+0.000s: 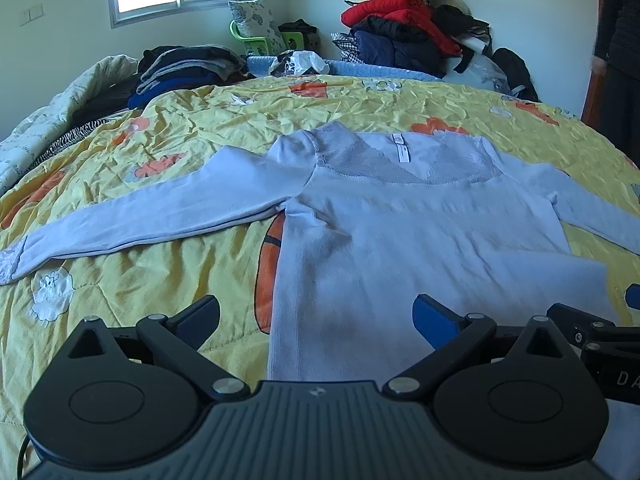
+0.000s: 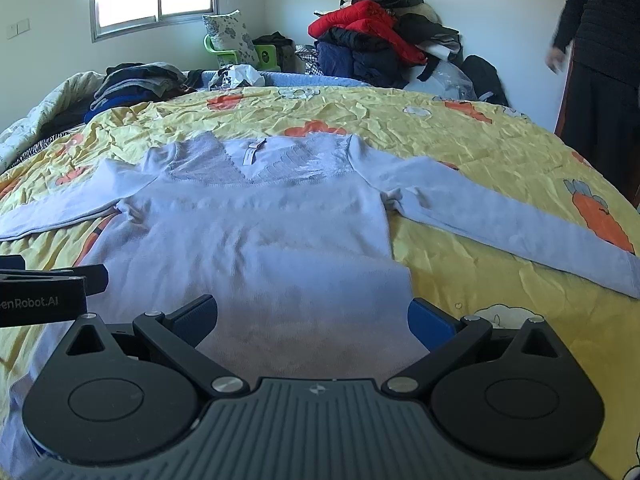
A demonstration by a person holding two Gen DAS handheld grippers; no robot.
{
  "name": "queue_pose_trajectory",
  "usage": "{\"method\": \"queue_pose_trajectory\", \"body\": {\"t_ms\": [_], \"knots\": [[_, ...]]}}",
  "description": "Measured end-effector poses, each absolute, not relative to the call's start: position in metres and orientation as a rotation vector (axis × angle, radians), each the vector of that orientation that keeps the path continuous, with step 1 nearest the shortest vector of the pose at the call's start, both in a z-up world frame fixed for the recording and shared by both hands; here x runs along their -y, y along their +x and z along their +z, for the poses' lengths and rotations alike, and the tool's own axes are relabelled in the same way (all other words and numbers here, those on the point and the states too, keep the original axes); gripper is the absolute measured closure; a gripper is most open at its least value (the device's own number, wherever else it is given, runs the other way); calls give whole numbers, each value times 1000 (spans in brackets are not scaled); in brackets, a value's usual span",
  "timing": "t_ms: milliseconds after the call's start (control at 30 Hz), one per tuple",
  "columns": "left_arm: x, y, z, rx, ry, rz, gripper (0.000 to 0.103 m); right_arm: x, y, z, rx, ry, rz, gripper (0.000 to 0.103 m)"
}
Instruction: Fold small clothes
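Pale long-sleeved top (image 1: pixel 420 220) lay flat mid-bed, hem at near edge. Left tongs (image 1: pixel 316 320) and right tongs (image 2: pixel 312 320) gaped wide, empty. Risk: pinching yellow quilt (image 1: pixel 160 288) with hem, dragging both.

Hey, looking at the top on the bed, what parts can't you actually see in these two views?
- Top's hem: both views, hidden behind the gripper bodies.
- Right cuff: right wrist view, cut off by the frame edge.
- Neck label text: too small to read.
- Person by the door: cut off by the edge, hand blurred.
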State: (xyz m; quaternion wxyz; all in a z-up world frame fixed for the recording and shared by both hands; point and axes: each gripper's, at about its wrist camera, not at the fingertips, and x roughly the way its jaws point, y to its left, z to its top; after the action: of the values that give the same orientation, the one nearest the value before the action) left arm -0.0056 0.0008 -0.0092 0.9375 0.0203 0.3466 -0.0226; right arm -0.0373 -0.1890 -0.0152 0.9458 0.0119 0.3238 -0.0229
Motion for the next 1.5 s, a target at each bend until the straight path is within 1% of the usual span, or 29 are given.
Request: {"method": "queue_pose_trajectory", "body": {"t_ms": [1000,1500], "knots": [[0,-6,-14,-725,40,-55,0,189,-47,-11,-646,31,-13,1],[0,-2,-14,-726,36,-53,0,198,-50,-7,-606,99,38,1]]}}
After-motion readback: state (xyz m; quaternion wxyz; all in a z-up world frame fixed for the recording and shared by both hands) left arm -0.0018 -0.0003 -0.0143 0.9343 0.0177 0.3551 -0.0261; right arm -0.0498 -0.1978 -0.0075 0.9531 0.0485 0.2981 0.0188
